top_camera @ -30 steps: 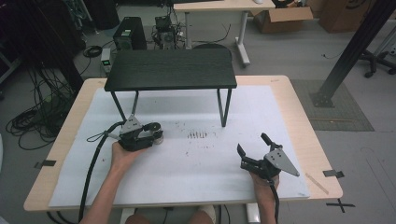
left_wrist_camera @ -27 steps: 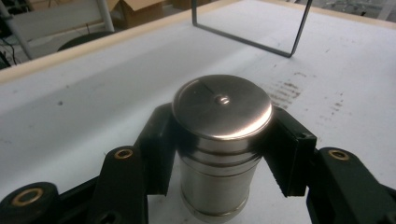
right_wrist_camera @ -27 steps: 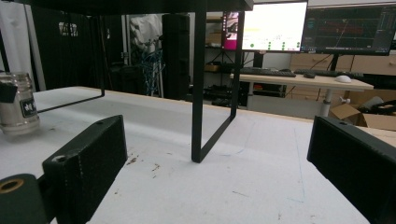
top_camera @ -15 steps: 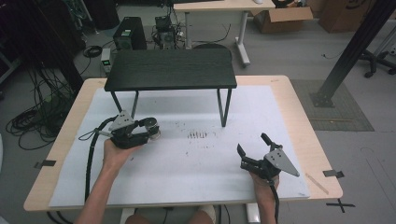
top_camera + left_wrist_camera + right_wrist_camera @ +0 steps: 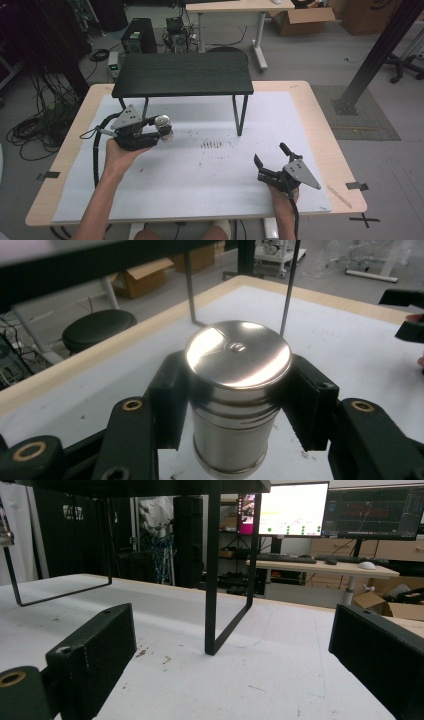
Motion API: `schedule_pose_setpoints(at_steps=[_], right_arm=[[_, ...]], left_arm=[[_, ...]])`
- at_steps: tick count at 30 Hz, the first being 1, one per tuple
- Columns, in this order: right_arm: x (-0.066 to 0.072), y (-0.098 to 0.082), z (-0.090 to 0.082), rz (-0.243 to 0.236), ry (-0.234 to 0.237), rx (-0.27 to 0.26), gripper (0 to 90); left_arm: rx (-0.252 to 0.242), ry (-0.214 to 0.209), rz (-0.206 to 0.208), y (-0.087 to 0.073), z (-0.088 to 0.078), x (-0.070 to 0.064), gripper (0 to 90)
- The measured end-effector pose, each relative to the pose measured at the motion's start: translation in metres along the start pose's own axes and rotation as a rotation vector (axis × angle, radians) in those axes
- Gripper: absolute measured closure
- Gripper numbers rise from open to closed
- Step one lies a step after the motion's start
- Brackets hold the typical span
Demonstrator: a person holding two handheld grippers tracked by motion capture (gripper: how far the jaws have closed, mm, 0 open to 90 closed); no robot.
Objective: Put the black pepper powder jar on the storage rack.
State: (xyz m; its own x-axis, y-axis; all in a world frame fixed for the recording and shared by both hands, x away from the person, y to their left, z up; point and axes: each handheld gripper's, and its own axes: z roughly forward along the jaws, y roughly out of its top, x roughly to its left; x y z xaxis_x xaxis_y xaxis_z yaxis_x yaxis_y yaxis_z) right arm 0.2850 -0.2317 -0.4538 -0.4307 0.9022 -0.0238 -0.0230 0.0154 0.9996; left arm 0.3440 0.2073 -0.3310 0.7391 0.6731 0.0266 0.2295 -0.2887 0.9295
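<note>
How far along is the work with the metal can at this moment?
Done: the left claw is shut on the metal can, its jaws pressing both sides, and holds it off the white mat beside the black shelf. In hand: carrying the can near the shelf's left legs. Left: setting it down; where it is headed can't be told. The right claw rests open, holding nothing.

Left gripper [image 5: 159, 131]: black body, grey three-cornered plate, black cable, brass-ringed screw holes. Right gripper [image 5: 272, 157]: black, matching grey plate. Forearms unsleeved.
</note>
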Motion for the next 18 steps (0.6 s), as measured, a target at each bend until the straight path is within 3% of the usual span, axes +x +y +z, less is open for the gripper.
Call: schedule_pose_setpoints(at_steps=[18], right_arm=[[0.0,0.0,0.0,0.002,0.0,0.0,4.8]], left_arm=[[-0.005,-0.05,0.025,0.069,-0.008,0.001,49.1]])
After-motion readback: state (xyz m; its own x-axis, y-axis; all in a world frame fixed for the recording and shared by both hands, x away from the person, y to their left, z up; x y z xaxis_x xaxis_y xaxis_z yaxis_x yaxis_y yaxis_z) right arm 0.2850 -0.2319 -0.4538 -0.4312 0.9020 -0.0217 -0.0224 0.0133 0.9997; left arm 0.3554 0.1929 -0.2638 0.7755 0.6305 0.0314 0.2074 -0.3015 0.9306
